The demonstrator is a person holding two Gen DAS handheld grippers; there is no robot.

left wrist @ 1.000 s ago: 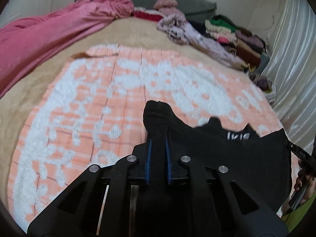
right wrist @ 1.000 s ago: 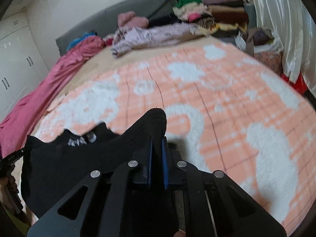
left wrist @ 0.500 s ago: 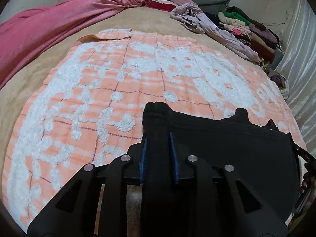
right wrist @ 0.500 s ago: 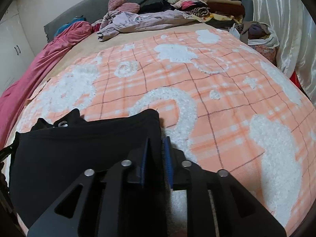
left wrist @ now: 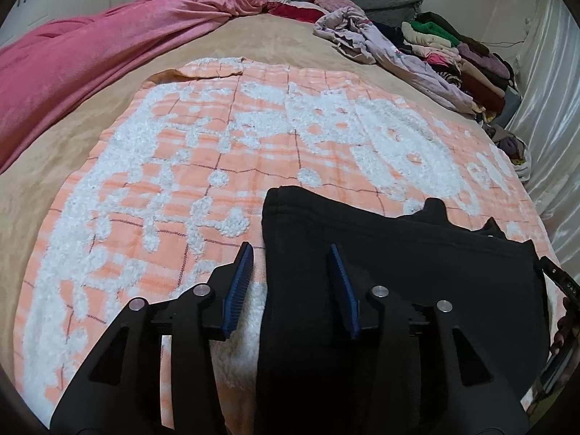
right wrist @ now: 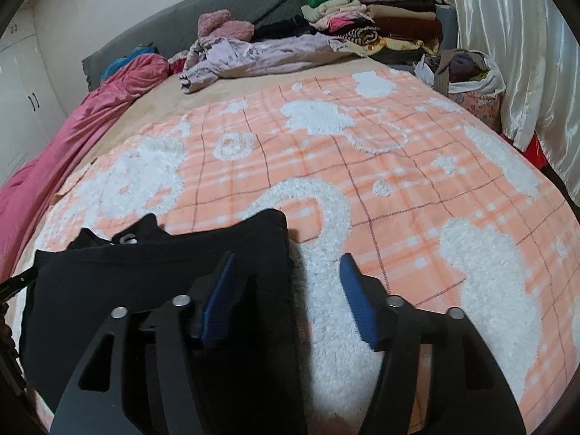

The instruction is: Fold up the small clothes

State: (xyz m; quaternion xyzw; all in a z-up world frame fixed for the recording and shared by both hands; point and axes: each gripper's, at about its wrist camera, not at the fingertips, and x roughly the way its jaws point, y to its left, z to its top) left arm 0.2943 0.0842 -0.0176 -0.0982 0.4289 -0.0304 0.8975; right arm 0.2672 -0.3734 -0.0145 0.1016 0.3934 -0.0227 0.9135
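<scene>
A small black garment (left wrist: pixel 398 264) lies flat on the orange and white blanket (left wrist: pixel 217 166) at the near edge of the bed. My left gripper (left wrist: pixel 291 253) is open, its blue pads astride the garment's left edge, holding nothing. In the right wrist view the same garment (right wrist: pixel 152 275) lies at the lower left. My right gripper (right wrist: pixel 286 264) is open over the garment's right edge, its left pad above the cloth and its right pad above the blanket (right wrist: pixel 398 181).
A pink quilt (left wrist: pixel 90 54) runs along the left side of the bed. A lilac garment (right wrist: pixel 261 58) and a stack of folded clothes (right wrist: pixel 373 18) lie at the far end. A bag (right wrist: pixel 467 79) and a white curtain (right wrist: pixel 525 54) stand at the right.
Both grippers were shut on the black garment and held it up. They lowered it flat onto the blanket and both have opened and let go.
</scene>
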